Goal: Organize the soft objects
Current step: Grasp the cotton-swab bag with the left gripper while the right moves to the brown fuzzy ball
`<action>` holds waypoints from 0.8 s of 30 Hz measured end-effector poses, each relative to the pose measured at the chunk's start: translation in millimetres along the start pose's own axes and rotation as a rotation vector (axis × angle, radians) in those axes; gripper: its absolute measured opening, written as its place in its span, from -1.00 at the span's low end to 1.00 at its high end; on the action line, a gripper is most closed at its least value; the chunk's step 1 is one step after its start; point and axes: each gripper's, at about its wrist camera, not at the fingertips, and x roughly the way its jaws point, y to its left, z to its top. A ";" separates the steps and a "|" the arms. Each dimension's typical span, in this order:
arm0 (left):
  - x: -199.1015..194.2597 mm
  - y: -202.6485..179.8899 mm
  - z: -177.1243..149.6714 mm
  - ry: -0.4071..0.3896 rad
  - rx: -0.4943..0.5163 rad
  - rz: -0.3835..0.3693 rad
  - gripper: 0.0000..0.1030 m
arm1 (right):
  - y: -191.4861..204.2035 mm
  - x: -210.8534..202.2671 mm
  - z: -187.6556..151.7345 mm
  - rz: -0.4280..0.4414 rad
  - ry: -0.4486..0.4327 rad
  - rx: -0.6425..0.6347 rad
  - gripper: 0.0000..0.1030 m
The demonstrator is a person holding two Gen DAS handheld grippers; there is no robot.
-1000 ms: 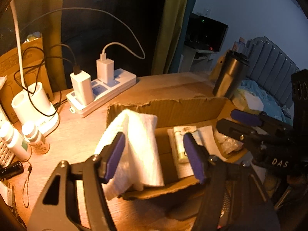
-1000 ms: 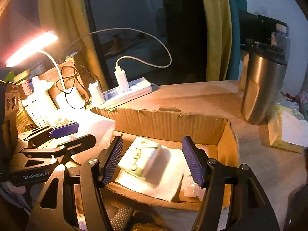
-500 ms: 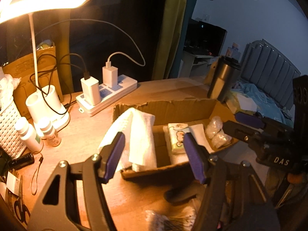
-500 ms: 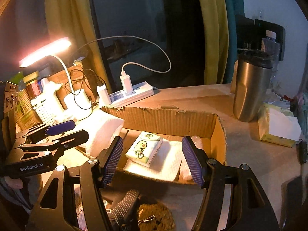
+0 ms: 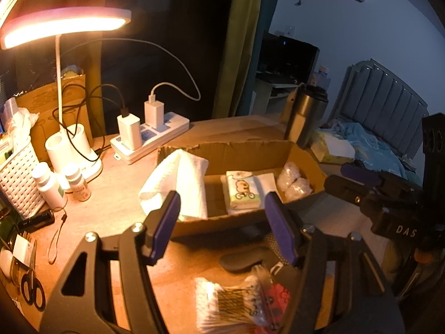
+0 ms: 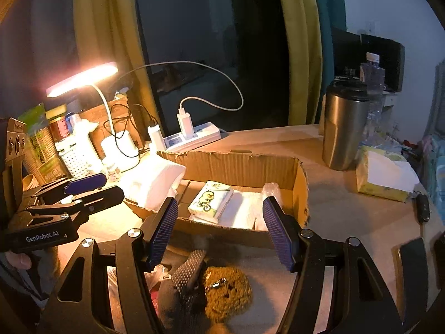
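A low cardboard box sits on the wooden desk. A folded white towel drapes over its left wall. Inside lie a tissue pack with a duck print on white cloth and clear plastic-wrapped bundles at the right end. My left gripper is open and empty, in front of the box. My right gripper is open and empty, also in front of the box. Below it lie a brown fuzzy object and a black glove. A bag of cotton swabs lies near the desk's front.
A lit desk lamp, a power strip with chargers, two small bottles, a white basket and scissors stand left. A steel tumbler and a yellow tissue box stand right.
Both grippers have pulled back and up from the box, which now looks smaller and farther. The swab bag, glove and brown object have come into view. The towel stays draped on the box.
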 end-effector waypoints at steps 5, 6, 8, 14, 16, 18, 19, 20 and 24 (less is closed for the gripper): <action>-11.3 -4.4 -4.7 -0.007 0.007 -0.004 0.25 | 0.4 -13.3 -5.8 -0.012 -0.012 0.004 0.30; -13.5 -5.0 -5.2 -0.009 0.008 -0.004 0.26 | 0.3 -15.2 -7.1 -0.014 -0.013 0.005 0.30; -17.5 -6.2 -6.8 -0.014 0.009 -0.004 0.25 | 0.1 -19.5 -10.3 -0.018 -0.014 0.005 0.30; -28.6 -11.8 -15.1 -0.023 0.014 -0.007 0.26 | 1.8 -31.1 -18.9 -0.025 -0.016 0.005 0.30; -30.8 -13.1 -18.4 -0.024 0.012 -0.008 0.26 | 2.1 -33.6 -22.5 -0.028 -0.013 0.006 0.30; -32.6 -14.7 -22.0 -0.021 0.012 -0.009 0.26 | 2.5 -35.0 -26.1 -0.029 -0.009 0.007 0.30; -33.4 -15.4 -24.2 -0.019 0.012 -0.009 0.26 | 2.3 -35.5 -28.3 -0.030 -0.006 0.008 0.30; -33.8 -15.8 -26.1 -0.017 0.012 -0.009 0.26 | 2.6 -35.9 -30.1 -0.032 -0.003 0.008 0.30; -34.7 -18.1 -35.1 -0.006 0.008 -0.008 0.26 | 2.2 -36.2 -39.3 -0.031 0.014 0.010 0.30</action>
